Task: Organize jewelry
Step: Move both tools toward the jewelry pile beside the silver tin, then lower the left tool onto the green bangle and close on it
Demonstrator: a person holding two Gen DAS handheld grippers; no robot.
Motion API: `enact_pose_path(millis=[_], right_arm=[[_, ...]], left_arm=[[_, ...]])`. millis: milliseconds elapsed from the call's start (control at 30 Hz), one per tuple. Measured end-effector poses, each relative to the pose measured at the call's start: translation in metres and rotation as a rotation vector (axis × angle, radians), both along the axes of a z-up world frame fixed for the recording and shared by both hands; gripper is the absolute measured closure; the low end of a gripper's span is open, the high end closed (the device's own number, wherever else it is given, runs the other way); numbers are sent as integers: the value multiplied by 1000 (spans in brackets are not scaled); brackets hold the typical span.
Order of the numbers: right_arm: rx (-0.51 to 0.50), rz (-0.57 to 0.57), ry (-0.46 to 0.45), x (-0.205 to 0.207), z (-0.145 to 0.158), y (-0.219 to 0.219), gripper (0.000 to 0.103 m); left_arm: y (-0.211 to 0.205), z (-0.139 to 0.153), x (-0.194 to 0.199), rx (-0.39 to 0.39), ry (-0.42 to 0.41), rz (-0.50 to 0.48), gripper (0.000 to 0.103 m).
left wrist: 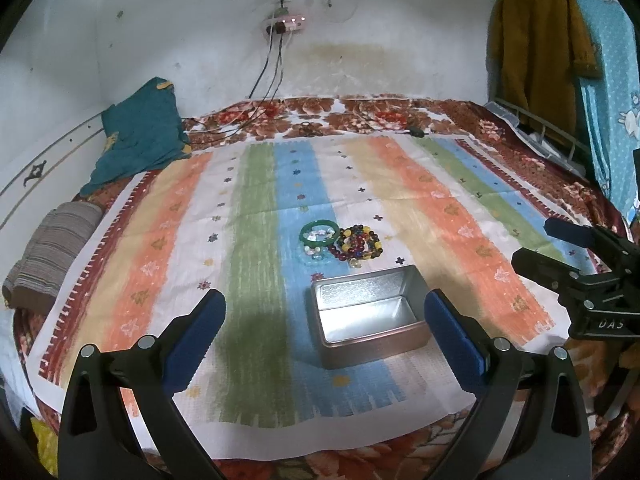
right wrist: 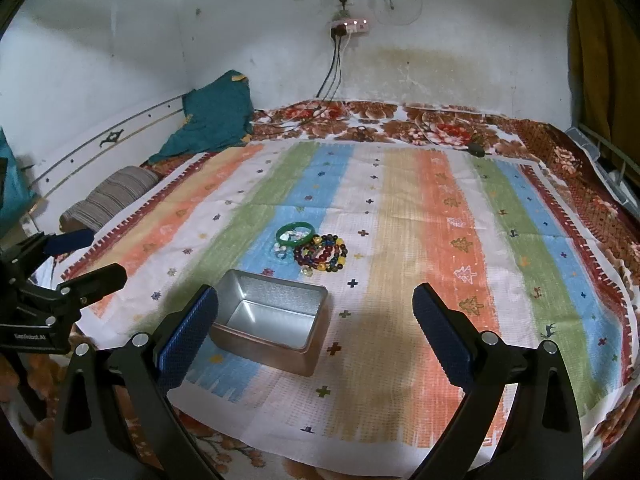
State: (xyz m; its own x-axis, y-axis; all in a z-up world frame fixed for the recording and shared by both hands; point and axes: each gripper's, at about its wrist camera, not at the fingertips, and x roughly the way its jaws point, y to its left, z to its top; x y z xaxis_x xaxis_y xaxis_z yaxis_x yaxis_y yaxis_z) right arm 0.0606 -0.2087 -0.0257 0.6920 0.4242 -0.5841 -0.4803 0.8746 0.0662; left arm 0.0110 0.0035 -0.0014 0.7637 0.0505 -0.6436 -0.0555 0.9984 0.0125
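An open, empty metal tin stands on the striped cloth. Just beyond it lie a green bangle, a pile of multicoloured bead bracelets and a few small clear stones. My left gripper is open and empty, near the tin's front; it also shows at the left of the right wrist view. My right gripper is open and empty, right of the tin; it shows at the right of the left wrist view.
The cloth covers a bed with a floral blanket. A teal garment and a striped pillow lie at the left. Cables hang from a wall socket onto the bed's far side. Clothes hang at the right.
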Motion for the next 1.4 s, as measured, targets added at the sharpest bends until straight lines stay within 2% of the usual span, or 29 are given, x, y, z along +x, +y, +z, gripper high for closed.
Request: enact_pose_path(millis=[200, 367, 900, 1400], right_arm=[[0, -14, 35, 13, -2, 1, 4], [1, -17, 44, 18, -2, 1, 4], [-68, -20, 38, 44, 0, 14, 4], [-96, -26, 109, 75, -7, 26, 4]], left_arm=[[5, -4, 10, 15, 24, 38, 6], [3, -3, 13, 61, 15, 48, 6], [10, -6, 45, 35, 69, 49, 6], [24, -16, 92, 30, 148, 78, 6]])
